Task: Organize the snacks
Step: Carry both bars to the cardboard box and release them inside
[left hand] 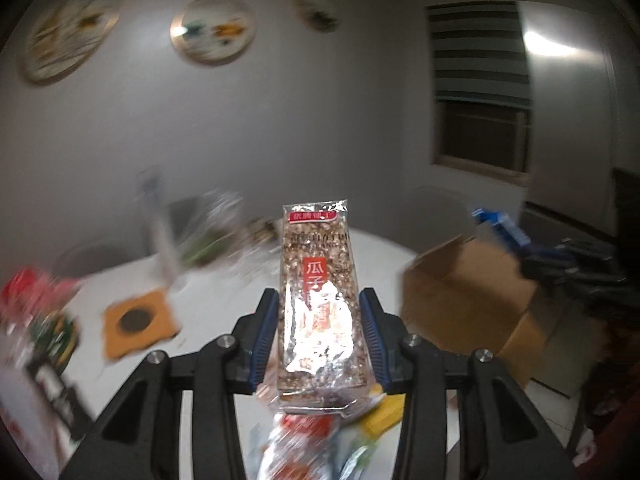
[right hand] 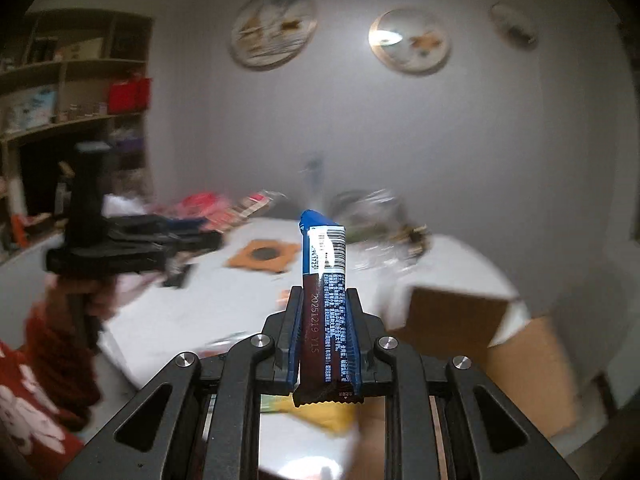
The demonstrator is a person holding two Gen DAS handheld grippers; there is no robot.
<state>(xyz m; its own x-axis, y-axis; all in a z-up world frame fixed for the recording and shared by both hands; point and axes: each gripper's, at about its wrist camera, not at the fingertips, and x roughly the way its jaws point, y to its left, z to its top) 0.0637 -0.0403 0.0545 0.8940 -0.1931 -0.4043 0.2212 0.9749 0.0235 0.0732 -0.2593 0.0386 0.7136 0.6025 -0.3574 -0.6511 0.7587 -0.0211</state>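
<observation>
The left gripper [left hand: 319, 300] is clamped on a clear packet of seed brittle [left hand: 318, 280], pads against its long sides, the packet standing out over the white table [left hand: 224, 280]. The right gripper [right hand: 325, 312] is closed tight on a thin blue and brown snack bar [right hand: 325, 292], which juts up past the fingertips.

Both views are blurred. The glossy packet is held only by its edges, so it could slide or twist out, likely onto the loose wrappers below. The bar's long free end could bend or catch on the flap of the cardboard box [left hand: 468, 292] at the right, the probable place for the snacks. With both grippers near each other over the table, they might also knock together.

The packet's red panel reads 瓜子; its upper lettering is too blurred. The bar shows a barcode and the stamp "20251219 Y1S".
</observation>
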